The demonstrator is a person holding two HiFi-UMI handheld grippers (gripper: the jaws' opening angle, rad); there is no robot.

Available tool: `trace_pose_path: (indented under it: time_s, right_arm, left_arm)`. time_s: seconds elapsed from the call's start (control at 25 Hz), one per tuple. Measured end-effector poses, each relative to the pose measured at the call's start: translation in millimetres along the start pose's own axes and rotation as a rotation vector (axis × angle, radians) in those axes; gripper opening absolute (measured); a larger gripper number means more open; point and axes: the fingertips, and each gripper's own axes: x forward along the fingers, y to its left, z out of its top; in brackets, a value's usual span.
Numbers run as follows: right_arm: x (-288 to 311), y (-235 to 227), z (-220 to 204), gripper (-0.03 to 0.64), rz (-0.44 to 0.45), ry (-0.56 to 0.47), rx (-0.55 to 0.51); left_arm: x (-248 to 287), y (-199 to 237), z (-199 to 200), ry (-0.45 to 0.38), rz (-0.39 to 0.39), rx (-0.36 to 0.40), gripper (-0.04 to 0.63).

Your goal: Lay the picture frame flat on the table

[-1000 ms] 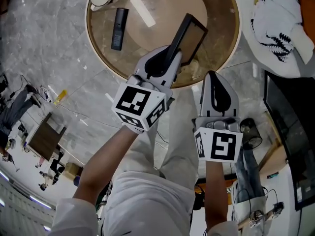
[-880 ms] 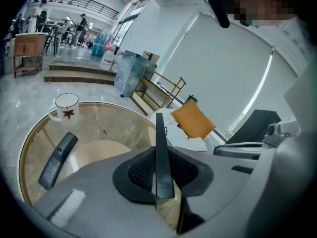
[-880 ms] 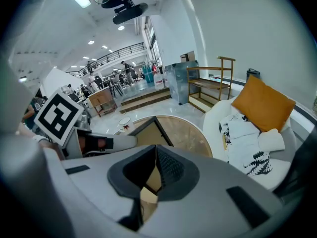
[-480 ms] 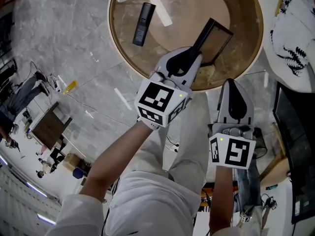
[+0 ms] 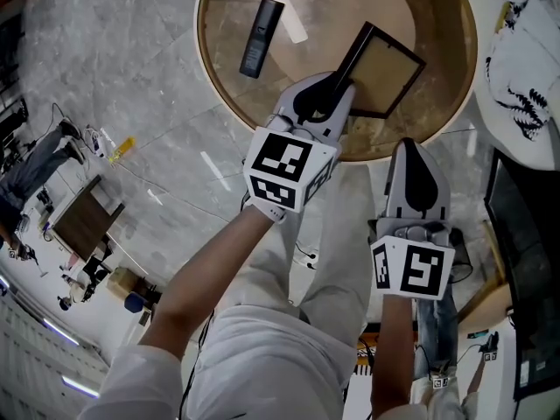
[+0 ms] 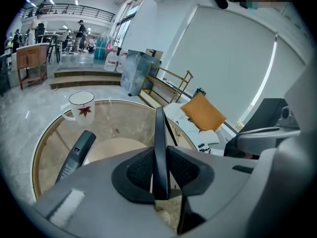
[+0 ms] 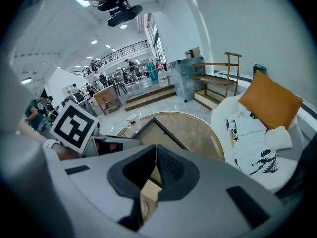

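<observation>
— How far along is the frame?

— Nearly there, I'd say. From the head view it shows its whole face to the camera, so it looks about flat over the near part of the table. Its near-left edge sits in the left gripper.

— Is it actually let go?

— Not quite. In the left gripper view the frame's edge stands between the two pads, and both seem to touch it, but the jaws are opening. What's left, in my judgement, is to finish the release and draw the gripper back. I can't tell whether the held edge rests on the tabletop or hangs just above it.

— And the other one?

— The right gripper hovers off the table's near rim, jaws together with nothing between them. It takes no part.

— Any containers?

— Only a mug at the far side of the table, white with a red leaf on it. No view shows what's inside, if anything. A remote lies near it, well apart from the frame.
</observation>
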Motion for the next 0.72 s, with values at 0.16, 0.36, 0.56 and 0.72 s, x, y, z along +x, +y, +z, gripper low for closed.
trace_pose_path:
  time_s: [0.16,0.36,0.56,0.72]
  right_arm:
    - [5,1,0,0.006,0.006,0.003,-0.002]
    - [11,-1,-7,0.006,0.009,0.021,-0.007]
    - [16,-2,-14,0.006,0.013,0.040,0.006]
    - [21,-2,-19,0.006,0.013,0.045,0.032]
  left_arm:
    - [7,11,-3,0.003,0.008,-0.004,0.088]
    - [21,25,-11,0.010,0.006,-0.019,0.106]
    - [39,38,-19,0.023,0.007,-0.020,0.121]
    - [48,45,-28,0.031,0.001,-0.032,0.129]
